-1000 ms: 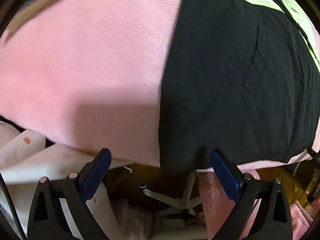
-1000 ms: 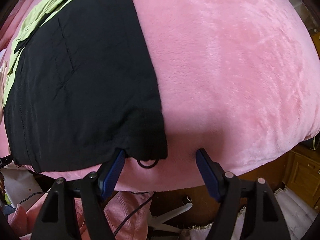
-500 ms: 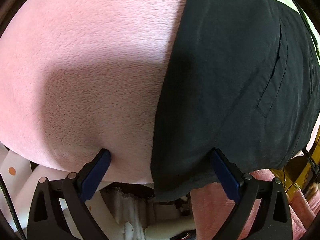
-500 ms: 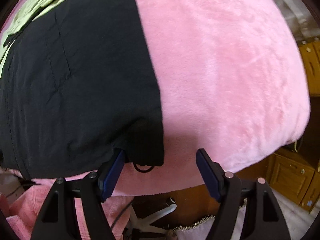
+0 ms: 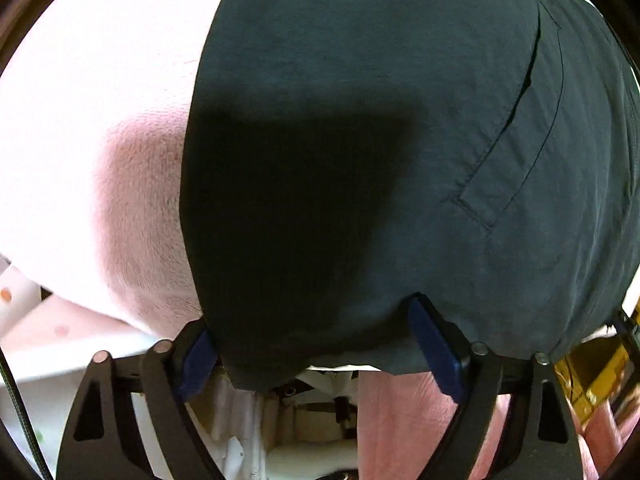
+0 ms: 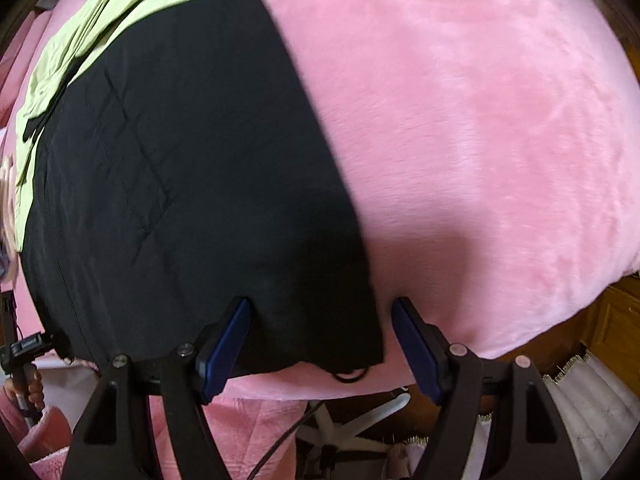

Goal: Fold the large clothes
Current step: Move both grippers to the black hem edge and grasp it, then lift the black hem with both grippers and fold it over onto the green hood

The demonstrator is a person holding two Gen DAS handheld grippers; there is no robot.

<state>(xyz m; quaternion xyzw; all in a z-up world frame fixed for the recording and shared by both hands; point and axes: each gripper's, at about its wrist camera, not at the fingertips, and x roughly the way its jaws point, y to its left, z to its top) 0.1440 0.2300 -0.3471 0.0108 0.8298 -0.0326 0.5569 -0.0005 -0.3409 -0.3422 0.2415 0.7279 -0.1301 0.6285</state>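
Note:
A black garment (image 5: 360, 140) with a slit pocket and a lime-green upper part (image 6: 120, 8) lies flat on a pink plush surface (image 6: 480, 140). My left gripper (image 5: 316, 346) points down at its near left corner. The jaws are closing with the hem corner between them, and the blue fingertips (image 5: 430, 344) dent the fabric without pinching it. My right gripper (image 6: 322, 340) stands open over the near right corner. Its left fingertip is on the black cloth and its right one on the pink plush. A drawstring loop (image 6: 348, 376) hangs below the hem.
The pink surface's front edge runs just past both grippers. Below it stand a white chair base (image 6: 340, 420), pink fluffy cloth (image 6: 248, 420) and a wooden cabinet (image 6: 612, 320) at the right. A hand (image 6: 30, 390) on a handle shows at the far left.
My left gripper has come down and to the right, from the pink plush onto the garment's corner, and its jaws have narrowed. My right gripper has shifted so more black cloth lies between its fingers.

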